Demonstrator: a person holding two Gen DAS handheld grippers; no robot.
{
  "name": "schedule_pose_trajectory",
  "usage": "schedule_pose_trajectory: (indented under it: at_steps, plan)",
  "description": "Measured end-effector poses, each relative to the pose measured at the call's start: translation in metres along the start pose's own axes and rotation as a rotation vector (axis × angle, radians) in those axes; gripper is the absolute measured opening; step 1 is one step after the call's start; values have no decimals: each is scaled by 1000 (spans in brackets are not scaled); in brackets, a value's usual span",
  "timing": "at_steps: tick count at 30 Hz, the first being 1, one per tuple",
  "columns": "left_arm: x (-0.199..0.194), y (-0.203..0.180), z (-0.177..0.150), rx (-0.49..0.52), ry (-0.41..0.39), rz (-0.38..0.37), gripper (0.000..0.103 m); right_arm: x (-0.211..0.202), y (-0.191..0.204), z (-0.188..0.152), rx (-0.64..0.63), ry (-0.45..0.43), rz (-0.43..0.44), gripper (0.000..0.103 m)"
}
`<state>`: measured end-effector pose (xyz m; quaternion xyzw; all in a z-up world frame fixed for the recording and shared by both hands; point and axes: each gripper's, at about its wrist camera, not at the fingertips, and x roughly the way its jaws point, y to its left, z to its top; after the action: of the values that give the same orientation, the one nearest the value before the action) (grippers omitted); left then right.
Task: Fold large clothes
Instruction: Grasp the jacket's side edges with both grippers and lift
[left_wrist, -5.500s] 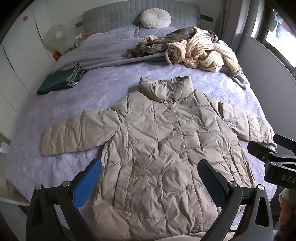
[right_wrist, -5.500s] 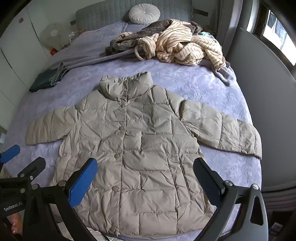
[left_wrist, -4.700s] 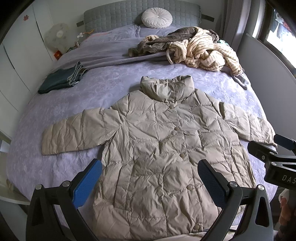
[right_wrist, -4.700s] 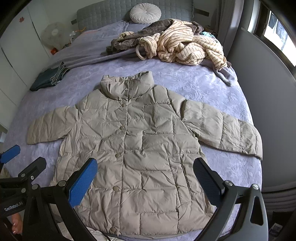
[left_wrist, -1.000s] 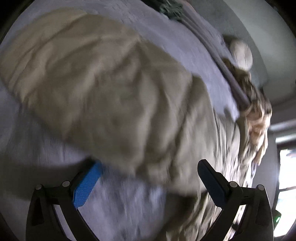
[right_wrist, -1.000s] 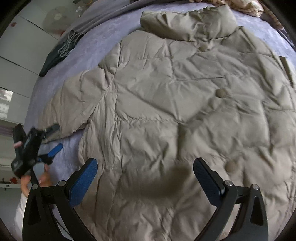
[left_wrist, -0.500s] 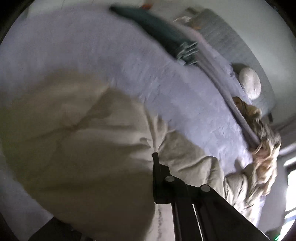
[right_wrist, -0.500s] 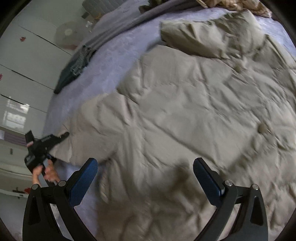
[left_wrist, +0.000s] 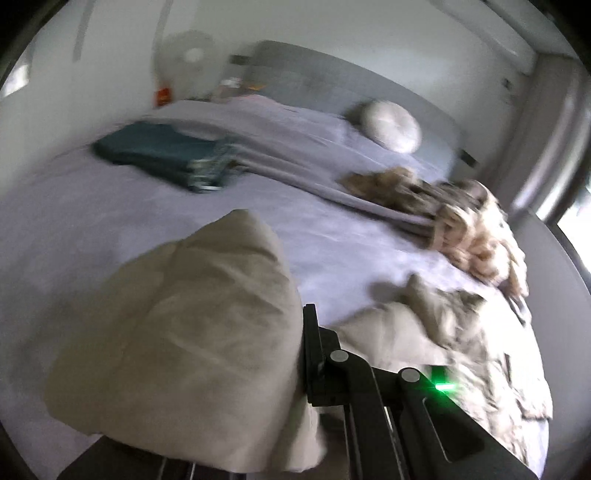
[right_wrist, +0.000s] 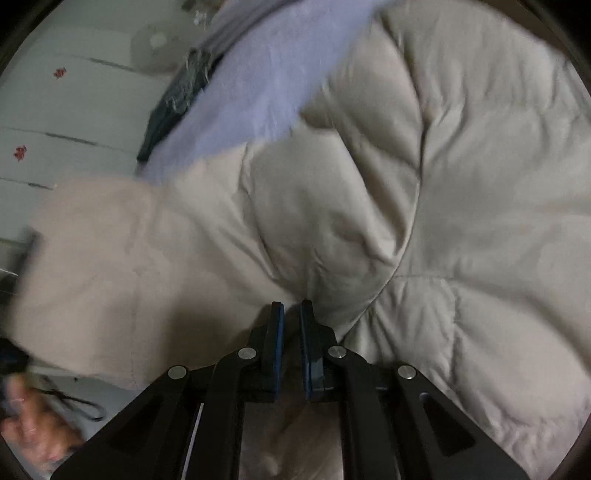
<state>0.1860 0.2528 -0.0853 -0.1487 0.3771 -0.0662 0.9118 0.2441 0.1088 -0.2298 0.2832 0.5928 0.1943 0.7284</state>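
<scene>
A beige quilted puffer jacket (right_wrist: 424, 206) lies on the lilac bed (left_wrist: 110, 206). My left gripper (left_wrist: 299, 354) is shut on the jacket's left sleeve (left_wrist: 192, 332), which bulges up over its left finger and hides it. The jacket's body (left_wrist: 461, 354) lies to the right in the left wrist view. My right gripper (right_wrist: 291, 314) is shut on a pinch of jacket fabric near where the sleeve (right_wrist: 110, 266) meets the body. The frames are blurred.
A folded teal garment (left_wrist: 159, 155) lies at the bed's left. A striped cream pile (left_wrist: 472, 236) of clothes and a round white cushion (left_wrist: 391, 125) lie towards the grey headboard. A white wardrobe (right_wrist: 55, 122) stands beside the bed. The person's hand (right_wrist: 33, 421) shows low left.
Both grippers went from open above the flat jacket to shut on it. The left has lifted the sleeve end; the right closed on the fabric in the last half second.
</scene>
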Motion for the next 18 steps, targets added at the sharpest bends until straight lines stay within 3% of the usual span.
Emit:
schedule_pose_trajectory:
  at_steps: [5, 7, 9, 15, 18]
  plan:
    - [22, -103, -12, 166, 40, -81, 8, -19, -5, -3, 11, 69, 56, 9]
    - [37, -143, -22, 206, 75, -137, 8, -58, -15, -5, 6, 39, 34, 9]
    - [51, -174, -38, 257, 106, -147, 8, -97, -31, -5, 14, -11, -28, 9]
    - [114, -259, -108, 470, 214, -65, 8, -229, -93, -9, 78, -172, -208, 9]
    - [150, -269, -145, 540, 304, 7, 8, -267, -112, -10, 108, -206, -259, 9]
